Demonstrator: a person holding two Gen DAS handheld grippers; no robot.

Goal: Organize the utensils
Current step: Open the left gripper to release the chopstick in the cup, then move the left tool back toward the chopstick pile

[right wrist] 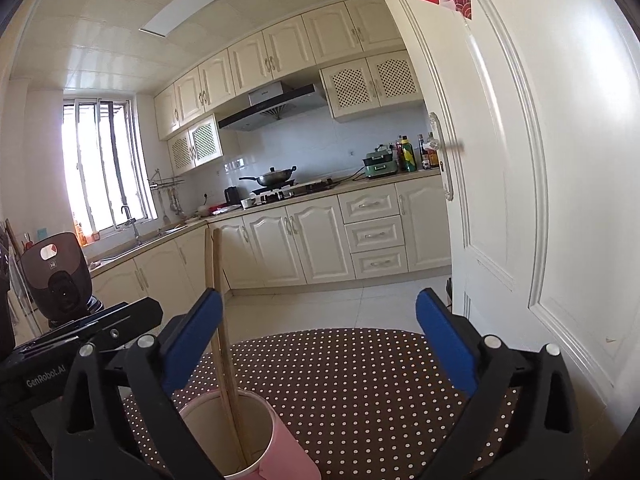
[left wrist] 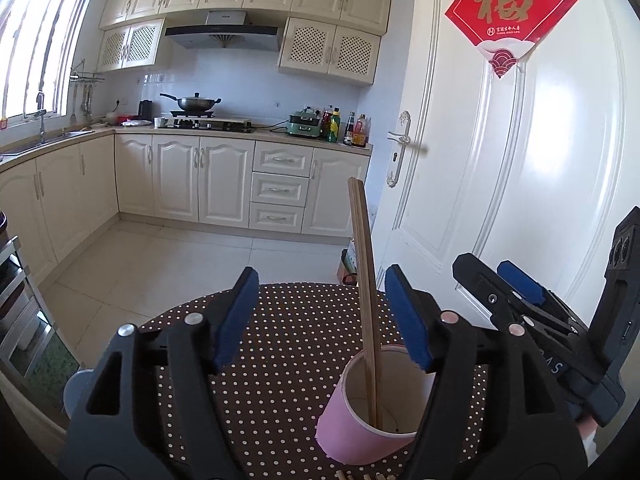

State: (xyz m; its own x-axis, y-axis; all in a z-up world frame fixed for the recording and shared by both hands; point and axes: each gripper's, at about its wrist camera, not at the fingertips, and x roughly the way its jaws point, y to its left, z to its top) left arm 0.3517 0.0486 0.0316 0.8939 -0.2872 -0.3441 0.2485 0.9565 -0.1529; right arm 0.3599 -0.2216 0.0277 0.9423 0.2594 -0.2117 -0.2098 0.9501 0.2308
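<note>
A home kitchen: cream cabinets (left wrist: 176,176), a wok (left wrist: 196,103) on the hob, a range hood (left wrist: 222,34).

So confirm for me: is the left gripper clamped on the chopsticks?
No: the left gripper stands open, and the chopsticks lean free in the pink cup.

Chopsticks (left wrist: 368,296) upright in cup (left wrist: 352,436), on table (left wrist: 288,344).
</note>
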